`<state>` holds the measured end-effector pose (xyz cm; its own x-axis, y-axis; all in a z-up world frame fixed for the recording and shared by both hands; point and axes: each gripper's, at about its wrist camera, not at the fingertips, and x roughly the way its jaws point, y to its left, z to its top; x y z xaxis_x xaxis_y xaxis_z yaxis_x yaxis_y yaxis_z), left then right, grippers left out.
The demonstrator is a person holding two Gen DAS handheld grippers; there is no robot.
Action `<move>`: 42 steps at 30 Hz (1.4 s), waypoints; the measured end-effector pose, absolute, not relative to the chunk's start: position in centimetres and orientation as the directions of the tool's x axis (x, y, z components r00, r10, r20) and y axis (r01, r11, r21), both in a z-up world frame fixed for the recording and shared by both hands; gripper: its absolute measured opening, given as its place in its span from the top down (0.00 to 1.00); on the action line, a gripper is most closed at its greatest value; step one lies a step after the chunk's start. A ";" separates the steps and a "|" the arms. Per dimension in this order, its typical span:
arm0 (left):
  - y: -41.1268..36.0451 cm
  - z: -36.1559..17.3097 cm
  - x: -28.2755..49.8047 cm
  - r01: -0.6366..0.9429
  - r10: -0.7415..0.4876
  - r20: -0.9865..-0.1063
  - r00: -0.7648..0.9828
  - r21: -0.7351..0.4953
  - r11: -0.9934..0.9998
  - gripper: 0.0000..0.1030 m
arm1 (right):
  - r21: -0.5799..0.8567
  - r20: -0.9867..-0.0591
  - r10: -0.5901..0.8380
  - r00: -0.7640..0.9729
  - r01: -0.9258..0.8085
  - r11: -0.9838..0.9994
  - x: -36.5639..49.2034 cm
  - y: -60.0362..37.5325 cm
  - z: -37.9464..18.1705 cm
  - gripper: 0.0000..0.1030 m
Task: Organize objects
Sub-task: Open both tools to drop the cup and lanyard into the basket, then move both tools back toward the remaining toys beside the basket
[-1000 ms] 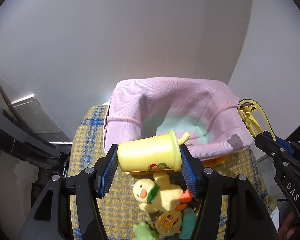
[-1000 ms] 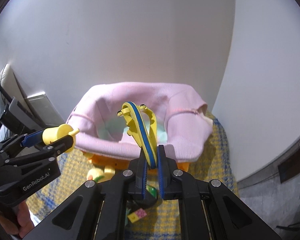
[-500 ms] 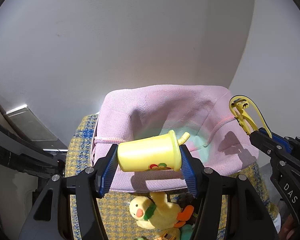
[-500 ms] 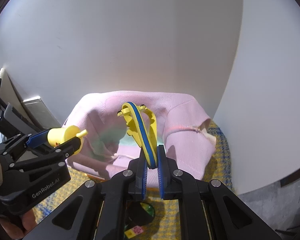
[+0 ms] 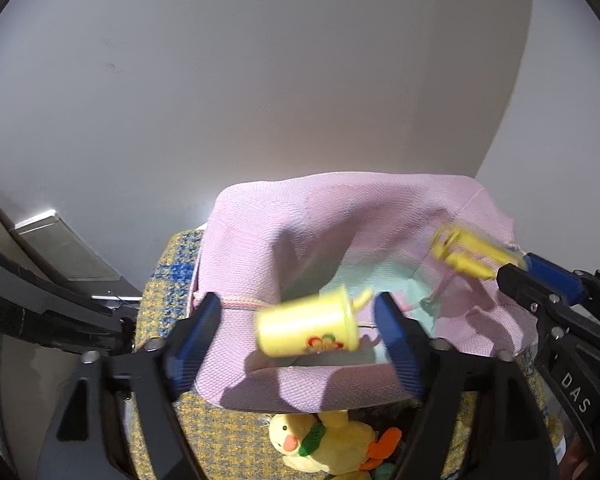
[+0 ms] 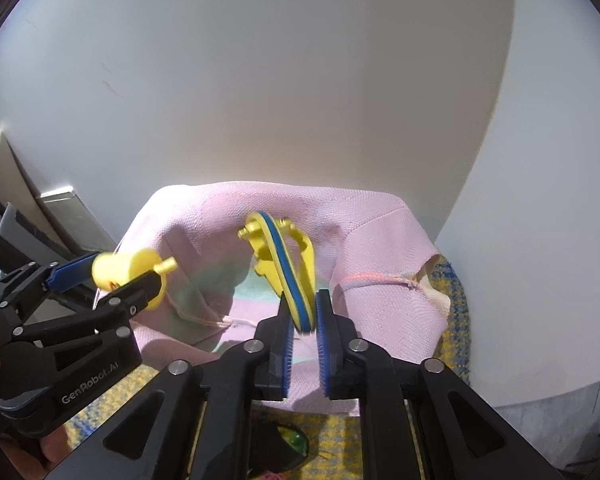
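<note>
Cup (image 5: 308,326) lies on its side, long axis crosswise, loose between the just-opened left gripper (image 5: 300,340) fingers at frame centre over the pink bag (image 5: 340,208), while the right gripper (image 6: 305,336) parts around its yellow toy (image 6: 284,264).

My left gripper (image 5: 300,332) has just been opening, its pads clear of the blurred yellow cup (image 5: 308,330) lying sideways between them over the pink fabric bin (image 5: 260,248). Left of and below the yellow tongs (image 5: 466,254) sits that cup. Beneath, a plush duck (image 5: 324,444) lies on the yellow plaid cloth (image 5: 220,440).
</note>
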<state>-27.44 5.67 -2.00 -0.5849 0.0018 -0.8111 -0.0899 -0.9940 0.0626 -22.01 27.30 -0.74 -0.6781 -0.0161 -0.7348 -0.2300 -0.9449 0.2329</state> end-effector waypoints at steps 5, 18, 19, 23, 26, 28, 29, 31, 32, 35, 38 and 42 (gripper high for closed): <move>5.0 -1.8 -27.4 -0.071 -0.007 -0.810 -0.586 0.061 -0.996 0.14 | 0.189 -0.715 0.050 -0.697 -0.263 -0.946 -21.1 27.2 -0.2 0.27; 3.3 0.8 -24.4 -0.049 -0.020 -0.790 -0.613 0.063 -0.997 0.08 | 0.213 -0.694 0.059 -0.718 -0.283 -0.935 -18.6 26.8 1.2 0.27; 3.3 1.0 -24.1 -0.046 -0.025 -0.783 -0.621 0.068 -0.997 0.07 | 0.221 -0.693 0.055 -0.719 -0.284 -0.933 -18.4 26.7 1.2 0.27; 2.9 1.7 -22.9 -0.038 -0.035 -0.765 -0.643 0.078 -0.996 0.06 | 0.227 -0.693 0.046 -0.720 -0.277 -0.934 -17.5 26.1 1.3 0.27; 2.5 1.8 -22.3 -0.034 -0.028 -0.766 -0.642 0.065 -0.997 0.06 | 0.225 -0.689 0.046 -0.724 -0.273 -0.935 -16.6 25.6 1.5 0.27; 2.2 1.9 -21.7 -0.031 -0.024 -0.765 -0.644 0.057 -0.998 0.06 | 0.226 -0.686 0.044 -0.726 -0.270 -0.936 -16.0 25.3 1.6 0.27; 2.1 2.0 -21.5 -0.029 -0.024 -0.763 -0.646 0.056 -0.998 0.06 | 0.224 -0.685 0.045 -0.727 -0.269 -0.937 -15.8 25.1 1.6 0.27; 1.9 2.1 -20.9 -0.024 -0.024 -0.760 -0.650 0.053 -0.998 0.06 | 0.220 -0.682 0.048 -0.729 -0.268 -0.938 -15.2 24.8 1.7 0.27; 1.8 2.1 -20.6 -0.022 -0.024 -0.759 -0.650 0.050 -0.999 0.06 | 0.218 -0.682 0.050 -0.730 -0.268 -0.938 -14.9 24.7 1.7 0.27; 1.5 1.9 -19.9 -0.021 -0.019 -0.762 -0.647 0.043 -0.999 0.06 | 0.223 -0.681 0.048 -0.731 -0.269 -0.937 -14.2 24.4 1.6 0.27; 1.3 1.9 -19.2 -0.018 -0.023 -0.761 -0.649 0.045 -0.999 0.06 | 0.224 -0.683 0.046 -0.729 -0.269 -0.937 -13.6 24.1 1.4 0.27; 1.1 1.7 -18.5 -0.011 -0.032 -0.758 -0.652 0.052 -0.999 0.06 | 0.223 -0.688 0.042 -0.724 -0.267 -0.938 -13.2 23.6 1.0 0.27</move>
